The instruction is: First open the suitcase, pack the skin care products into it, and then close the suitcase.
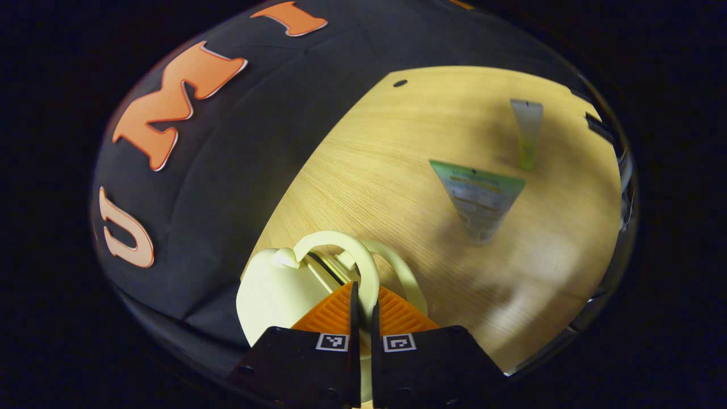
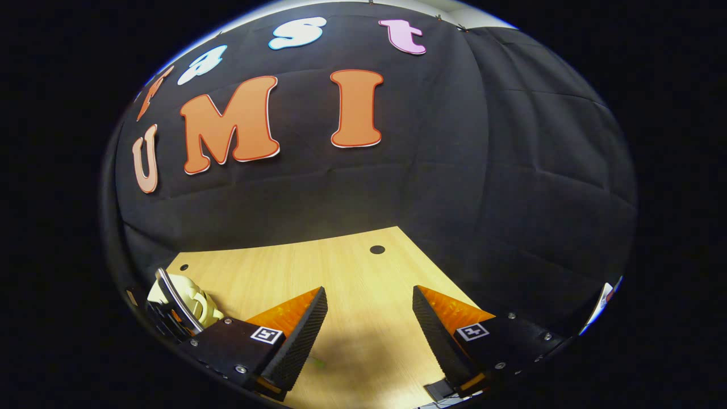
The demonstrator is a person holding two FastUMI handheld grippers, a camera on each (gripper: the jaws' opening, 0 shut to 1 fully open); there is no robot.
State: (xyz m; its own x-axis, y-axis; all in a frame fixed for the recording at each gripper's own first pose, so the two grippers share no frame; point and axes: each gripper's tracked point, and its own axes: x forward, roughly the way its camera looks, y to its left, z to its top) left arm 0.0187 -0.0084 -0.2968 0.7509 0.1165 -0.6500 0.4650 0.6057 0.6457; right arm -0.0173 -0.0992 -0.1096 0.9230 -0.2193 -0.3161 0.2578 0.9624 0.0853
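A small cream suitcase (image 1: 272, 289) lies at the table's edge by the black cloth wall, with two arched handles. My left gripper (image 1: 363, 296) is shut on the nearer handle (image 1: 363, 261), which runs down between its fingers. On the wooden table (image 1: 386, 187) beyond lie two skin care tubes: a wide one with a green end (image 1: 480, 199) and, farther off, a slim pale one (image 1: 528, 133). My right gripper (image 2: 369, 292) hangs open over bare tabletop, nothing between its fingers. In the right gripper view the suitcase (image 2: 190, 295) sits at the far left.
The black cloth wall (image 2: 454, 170) stands close behind the table (image 2: 318, 267). Small dark holes (image 1: 400, 83) (image 2: 376, 249) mark the tabletop. The table's far corner lies just past the right gripper.
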